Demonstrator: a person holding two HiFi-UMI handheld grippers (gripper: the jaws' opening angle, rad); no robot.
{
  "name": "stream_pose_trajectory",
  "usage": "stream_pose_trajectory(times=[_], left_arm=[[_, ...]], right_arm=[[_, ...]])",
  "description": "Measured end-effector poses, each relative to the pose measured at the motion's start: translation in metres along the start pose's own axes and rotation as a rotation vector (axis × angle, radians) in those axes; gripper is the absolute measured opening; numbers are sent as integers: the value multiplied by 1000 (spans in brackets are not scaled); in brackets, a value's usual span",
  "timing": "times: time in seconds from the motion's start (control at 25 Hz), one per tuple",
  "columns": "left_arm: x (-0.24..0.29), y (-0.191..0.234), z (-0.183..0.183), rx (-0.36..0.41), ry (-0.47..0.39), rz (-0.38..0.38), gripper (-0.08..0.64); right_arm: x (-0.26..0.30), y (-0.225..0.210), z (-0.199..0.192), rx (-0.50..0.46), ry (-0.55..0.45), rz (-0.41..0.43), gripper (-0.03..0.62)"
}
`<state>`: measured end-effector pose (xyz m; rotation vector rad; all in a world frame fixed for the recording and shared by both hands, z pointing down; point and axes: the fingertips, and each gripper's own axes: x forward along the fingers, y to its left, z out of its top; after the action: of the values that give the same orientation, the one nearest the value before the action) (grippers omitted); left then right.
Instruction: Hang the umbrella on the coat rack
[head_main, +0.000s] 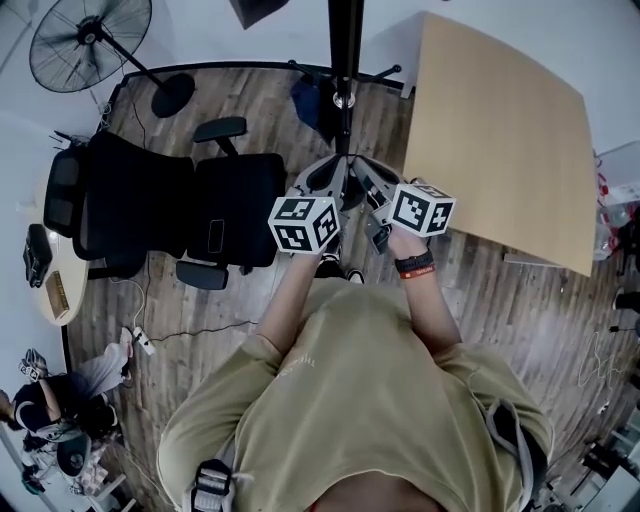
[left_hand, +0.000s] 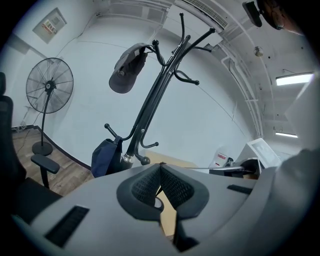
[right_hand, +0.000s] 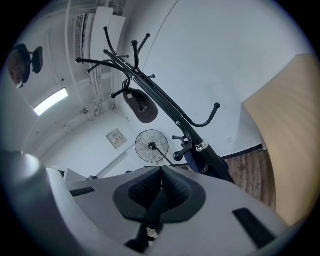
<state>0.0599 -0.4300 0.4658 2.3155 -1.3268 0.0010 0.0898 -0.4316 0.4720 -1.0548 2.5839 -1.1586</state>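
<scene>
Tongs on both sides are clenched. The left tongs (left_hand: 160, 167) have their ribbed pads pressed tip to tip with nothing between them; only the tan surface (left_hand: 166, 220) shows through the slot beneath. The right tongs (right_hand: 161, 170) are pressed together likewise. A dark strip (right_hand: 154, 209) sits in the slot under their pads, and I cannot tell whether it is pinched or merely lies behind. Both point up at the coat rack (left_hand: 150, 102), which stands just ahead with a cap (left_hand: 127, 67) on one top arm. A navy cloth bundle, which I take for the umbrella (left_hand: 105, 156), hangs from a low hook (left_hand: 111, 132) against the pole, apart from both tongs. It looks light and soft, with folds likely to slip and crumple. The firmer hold would be its stiff handle or loop, not the cloth.
</scene>
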Motion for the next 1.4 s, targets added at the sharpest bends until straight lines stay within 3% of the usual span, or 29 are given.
stream_pose_trajectory(times=[0.6, 1.4], left_arm=[[39, 37, 19, -51, 0, -14, 23], [77, 55, 29, -17, 24, -47, 23]], right_arm=[[46, -22, 22, -16, 19, -28, 18], [62, -42, 45, -23, 10, -30, 18]])
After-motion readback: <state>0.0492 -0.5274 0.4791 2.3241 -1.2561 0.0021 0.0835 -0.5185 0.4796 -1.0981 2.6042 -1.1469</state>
